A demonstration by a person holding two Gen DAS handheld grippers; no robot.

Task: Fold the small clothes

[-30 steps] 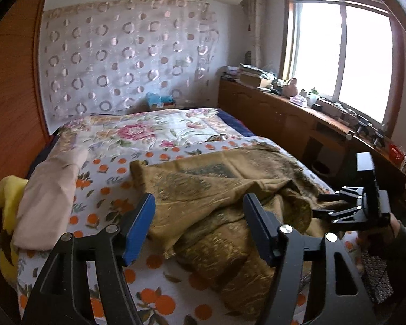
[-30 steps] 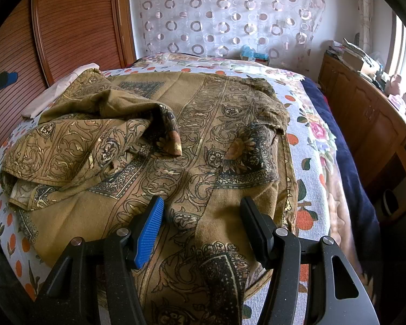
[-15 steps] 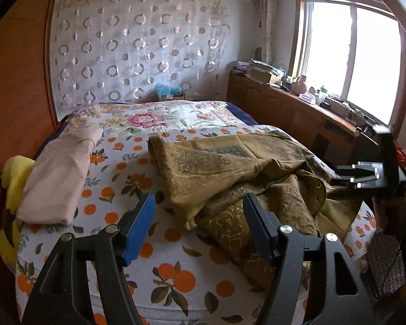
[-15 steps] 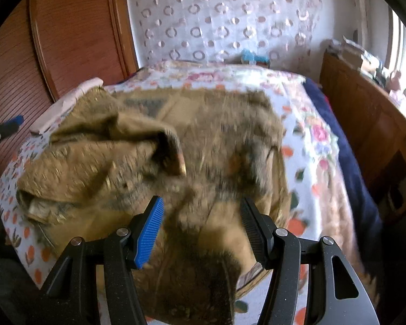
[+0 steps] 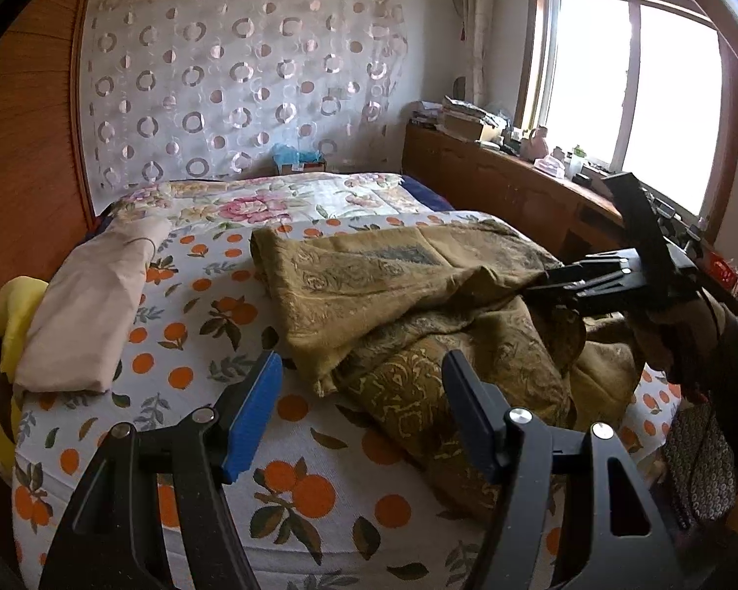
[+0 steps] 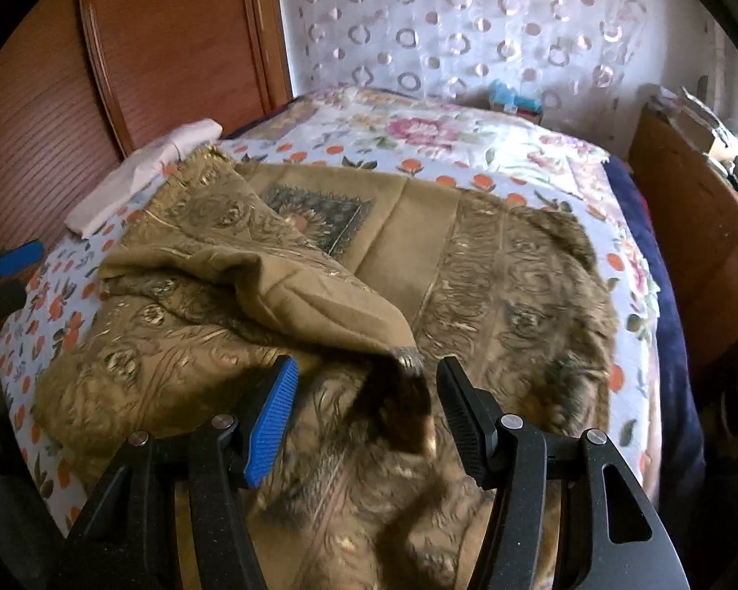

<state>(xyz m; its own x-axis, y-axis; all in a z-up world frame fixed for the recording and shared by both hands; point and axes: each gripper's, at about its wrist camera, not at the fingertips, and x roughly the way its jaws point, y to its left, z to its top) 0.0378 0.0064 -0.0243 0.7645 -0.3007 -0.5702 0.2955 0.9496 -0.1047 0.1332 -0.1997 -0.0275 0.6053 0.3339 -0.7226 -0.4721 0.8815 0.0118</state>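
Note:
A brown garment with gold patterns [image 5: 418, 305] lies crumpled on the bed, one flap [image 6: 280, 285] folded over its middle. My left gripper [image 5: 359, 393] hangs open at the bed's near edge, nothing between its fingers, the garment's hem just beyond them. In the right wrist view it shows as a blue pad at the left edge [image 6: 10, 265]. My right gripper [image 6: 366, 393] is open above the garment's near part. A dark fold of cloth lies blurred below the gap, and the pads do not press on it. From the left wrist view the right gripper [image 5: 556, 282] hovers over the garment's right side, held by a hand.
A folded pale pink cloth [image 5: 93, 309] lies along the bed's left side, with something yellow [image 5: 15, 314] beside it. The orange-print sheet [image 5: 320, 486] covers the bed. A wooden cabinet [image 5: 507, 187] runs under the window, a wooden panel [image 6: 162, 49] stands at the left.
The left gripper sank and drew back a little, so the bed's near edge shows. The right gripper pulled back and up over the garment; its view is blurred. Both jaws kept their width.

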